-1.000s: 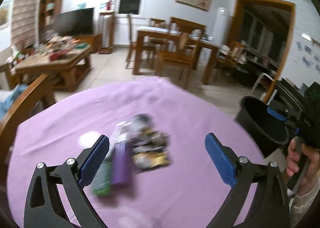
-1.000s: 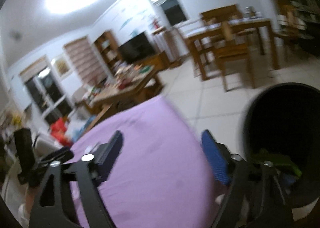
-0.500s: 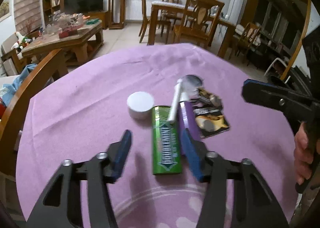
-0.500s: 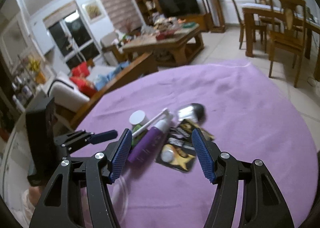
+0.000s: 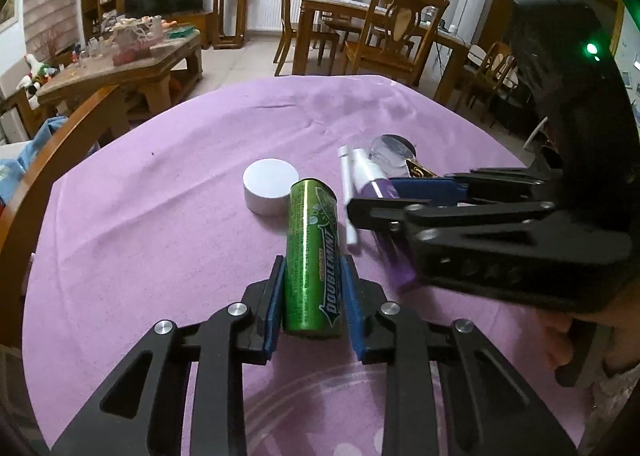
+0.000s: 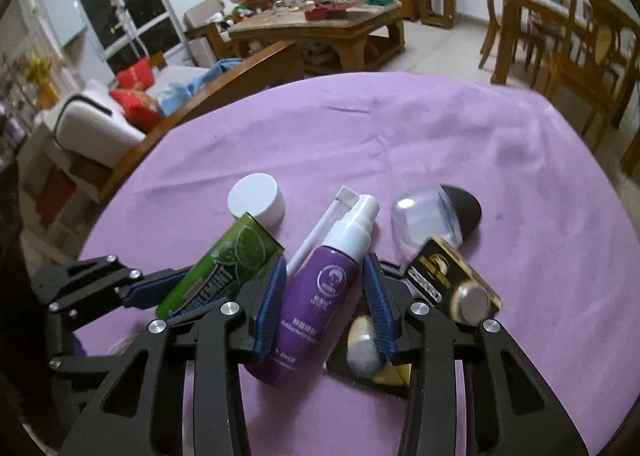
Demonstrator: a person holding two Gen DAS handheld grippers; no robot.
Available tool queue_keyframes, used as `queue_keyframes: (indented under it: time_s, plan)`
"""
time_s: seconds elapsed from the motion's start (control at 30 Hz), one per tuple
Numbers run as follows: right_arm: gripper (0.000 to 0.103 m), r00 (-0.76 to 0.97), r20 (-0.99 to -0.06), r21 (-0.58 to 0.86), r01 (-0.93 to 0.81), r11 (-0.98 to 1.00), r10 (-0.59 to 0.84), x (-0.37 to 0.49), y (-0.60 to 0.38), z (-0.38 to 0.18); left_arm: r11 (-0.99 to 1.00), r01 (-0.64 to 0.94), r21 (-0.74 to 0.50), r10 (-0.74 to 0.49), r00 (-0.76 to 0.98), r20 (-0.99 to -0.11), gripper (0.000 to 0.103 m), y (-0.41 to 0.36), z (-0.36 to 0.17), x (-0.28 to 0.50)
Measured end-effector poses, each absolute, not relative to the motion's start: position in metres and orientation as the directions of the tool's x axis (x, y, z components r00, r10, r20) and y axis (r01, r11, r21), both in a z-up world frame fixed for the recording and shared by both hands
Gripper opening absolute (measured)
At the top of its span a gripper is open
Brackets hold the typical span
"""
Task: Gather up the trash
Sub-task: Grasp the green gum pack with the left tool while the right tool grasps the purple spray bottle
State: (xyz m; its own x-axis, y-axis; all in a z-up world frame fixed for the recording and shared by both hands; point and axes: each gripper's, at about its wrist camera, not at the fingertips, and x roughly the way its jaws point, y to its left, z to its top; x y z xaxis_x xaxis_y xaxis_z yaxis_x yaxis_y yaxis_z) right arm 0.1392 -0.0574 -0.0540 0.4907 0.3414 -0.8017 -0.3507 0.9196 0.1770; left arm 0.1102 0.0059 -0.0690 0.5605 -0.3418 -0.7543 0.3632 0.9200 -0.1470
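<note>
The left gripper [image 5: 312, 296] is closing on the gum pack [image 5: 312, 252], whose far end now points at 12 o'clock beside the white cap [image 5: 271, 185], lifting off the cloth [image 5: 160, 195]. The right gripper [image 6: 326, 302], having swung in from the bin, is closing around the purple bottle [image 6: 316, 308].

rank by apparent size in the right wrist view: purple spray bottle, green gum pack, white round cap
1. purple spray bottle, though it is nearest the camera
2. green gum pack, partly hidden
3. white round cap
</note>
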Motion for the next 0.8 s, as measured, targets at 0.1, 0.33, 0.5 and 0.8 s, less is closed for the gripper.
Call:
queue_keyframes:
  time_s: [0.1,0.33,0.5,0.8]
  plan:
    - [0.038,0.495,-0.803,0.154,-0.367,0.918,0.332,0.142,-0.054,-0.054,0.922,0.357,-0.151,-0.341,0.564,-0.752,0.027,0.008,-0.068,0.109]
    - [0.026,0.523,-0.746,0.226,-0.383,0.896,0.412,0.129,-0.076,-0.048,0.921,0.340,-0.193,-0.365,0.571,-0.736,0.026,0.016,-0.064,0.110]
    - [0.026,0.593,-0.656,0.286,-0.377,0.881,0.467,0.100,-0.116,-0.021,0.914,0.336,-0.225,-0.391,0.586,-0.710,0.024,0.022,-0.058,0.104]
    - [0.026,0.735,-0.458,0.419,-0.317,0.851,0.500,0.043,-0.219,0.030,0.895,0.377,-0.237,-0.435,0.626,-0.647,0.021,0.010,-0.035,0.088]
